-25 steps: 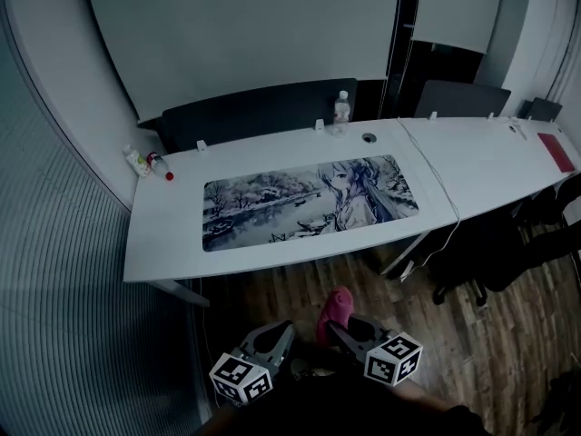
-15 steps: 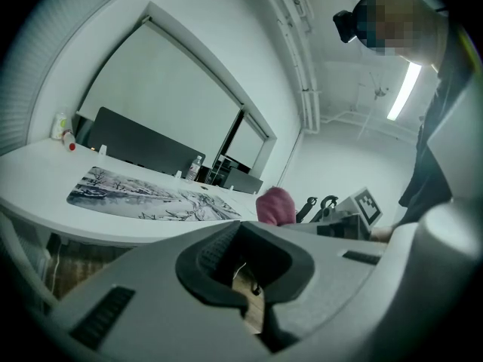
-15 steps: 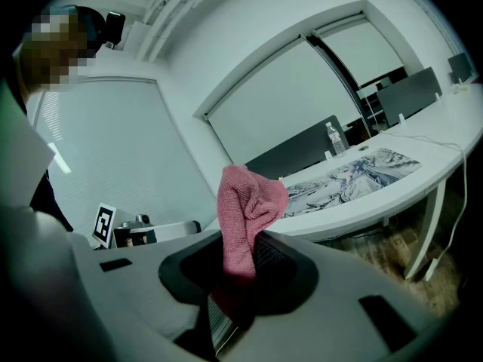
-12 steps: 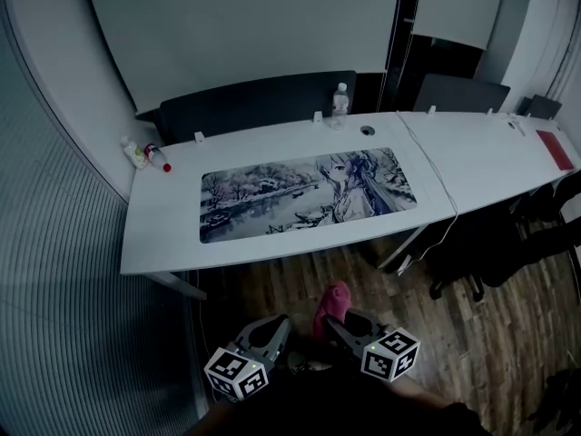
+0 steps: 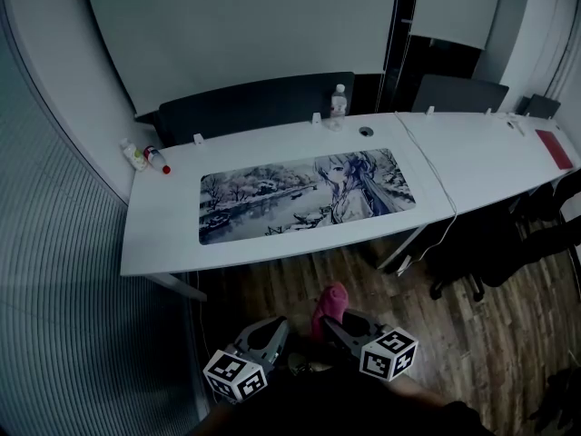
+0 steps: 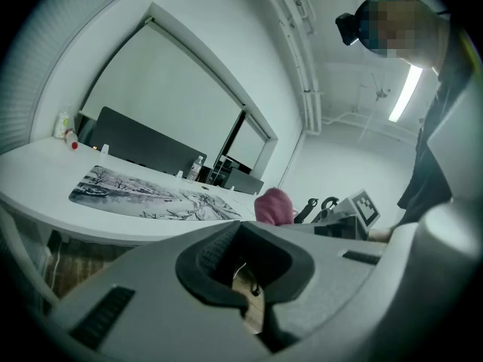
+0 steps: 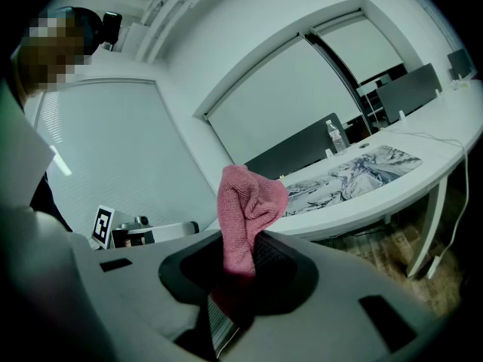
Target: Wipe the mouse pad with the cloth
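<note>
A long printed mouse pad (image 5: 307, 195) lies along the middle of the white desk (image 5: 163, 234); it also shows in the left gripper view as the mouse pad (image 6: 151, 196) and in the right gripper view as the mouse pad (image 7: 355, 173). Both grippers are held low over the wood floor, well short of the desk's near edge. My right gripper (image 5: 332, 322) is shut on a pink cloth (image 7: 245, 217), which stands up bunched out of its jaws; the cloth (image 5: 330, 304) shows in the head view too. My left gripper (image 5: 275, 332) is shut with nothing in it.
A water bottle (image 5: 339, 104) stands at the desk's back edge by a cable hole (image 5: 366, 131). Two small bottles (image 5: 145, 157) lie at the back left corner. A second white desk (image 5: 495, 157) adjoins on the right, with dark chairs (image 5: 495, 252) below and a red item (image 5: 556, 149).
The view has crept slightly: the desk sits a little higher in the head view than one second ago. Both grippers stay low near the body, the right still holding the cloth.
</note>
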Available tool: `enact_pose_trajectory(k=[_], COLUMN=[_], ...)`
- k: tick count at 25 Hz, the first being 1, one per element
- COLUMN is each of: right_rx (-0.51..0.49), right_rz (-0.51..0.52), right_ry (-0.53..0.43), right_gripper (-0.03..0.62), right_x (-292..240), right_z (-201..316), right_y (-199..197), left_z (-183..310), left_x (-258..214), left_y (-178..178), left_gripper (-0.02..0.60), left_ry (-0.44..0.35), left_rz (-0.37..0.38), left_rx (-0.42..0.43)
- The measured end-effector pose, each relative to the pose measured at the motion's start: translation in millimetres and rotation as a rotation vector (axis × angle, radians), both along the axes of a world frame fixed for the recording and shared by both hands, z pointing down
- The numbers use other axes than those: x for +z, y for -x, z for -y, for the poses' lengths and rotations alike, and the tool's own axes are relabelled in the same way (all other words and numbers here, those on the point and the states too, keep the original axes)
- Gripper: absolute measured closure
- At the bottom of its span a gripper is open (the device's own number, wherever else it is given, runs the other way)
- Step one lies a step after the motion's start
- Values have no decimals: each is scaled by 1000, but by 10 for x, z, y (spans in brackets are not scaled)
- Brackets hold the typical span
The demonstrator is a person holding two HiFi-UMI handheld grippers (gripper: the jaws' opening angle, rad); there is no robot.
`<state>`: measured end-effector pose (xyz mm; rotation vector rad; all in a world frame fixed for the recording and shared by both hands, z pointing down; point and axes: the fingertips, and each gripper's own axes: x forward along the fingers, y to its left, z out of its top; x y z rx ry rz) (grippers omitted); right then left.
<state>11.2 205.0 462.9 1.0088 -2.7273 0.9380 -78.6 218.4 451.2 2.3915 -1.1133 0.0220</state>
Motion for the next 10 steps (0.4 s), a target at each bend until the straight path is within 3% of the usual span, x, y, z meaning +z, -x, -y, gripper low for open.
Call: enact_pose_trajectory(k=[10], right_rx=[-1], right_rz=[1], right_ry=[7], right_gripper=[488], right_x=[-12], right_z=[-44], right_y=[-84], left_z=[-40], left_x=[-1], left_y=[-95], left_gripper=[577], left_ry=[2], left_rz=[-5], left_rx=[3])
